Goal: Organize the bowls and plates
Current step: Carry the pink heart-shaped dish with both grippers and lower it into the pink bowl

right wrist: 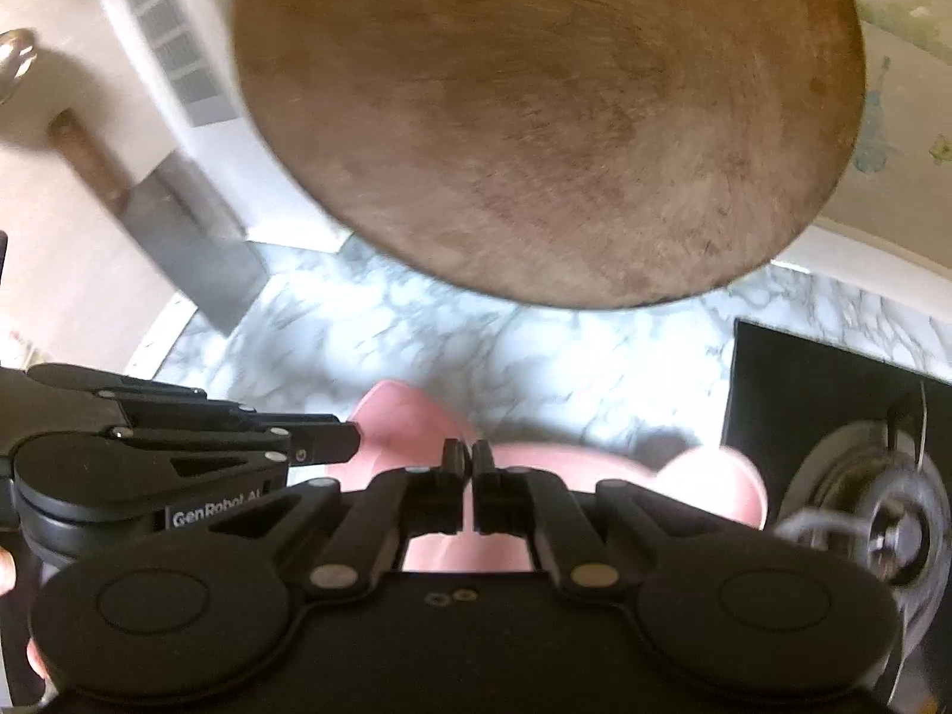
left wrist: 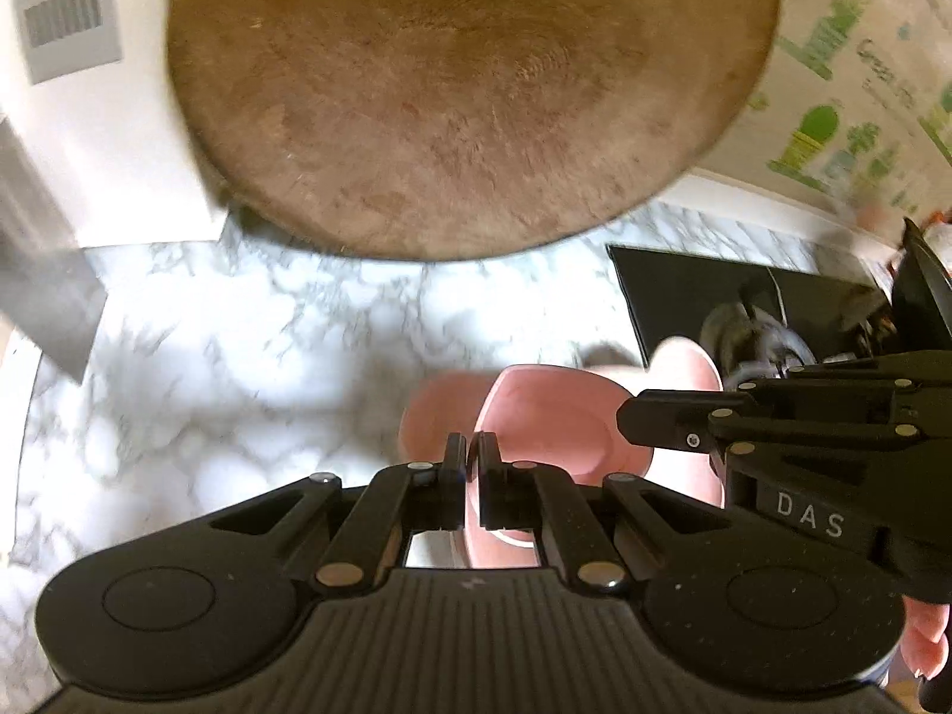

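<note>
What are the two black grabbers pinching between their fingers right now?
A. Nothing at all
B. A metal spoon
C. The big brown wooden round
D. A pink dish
D. In both wrist views the left gripper and the right gripper have their fingers closed on the rim of a pink dish, while the brown wooden round sits untouched farther back on the marble counter.

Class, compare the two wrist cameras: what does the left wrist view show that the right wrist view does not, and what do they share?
Only the left wrist view: a wall poster with green drawings and the right gripper, marked DAS.

Only the right wrist view: a wooden handle by the wall and the left gripper, marked GenRobot.

Both: the round wooden board, marble counter, pink dishes and black stovetop.
</note>
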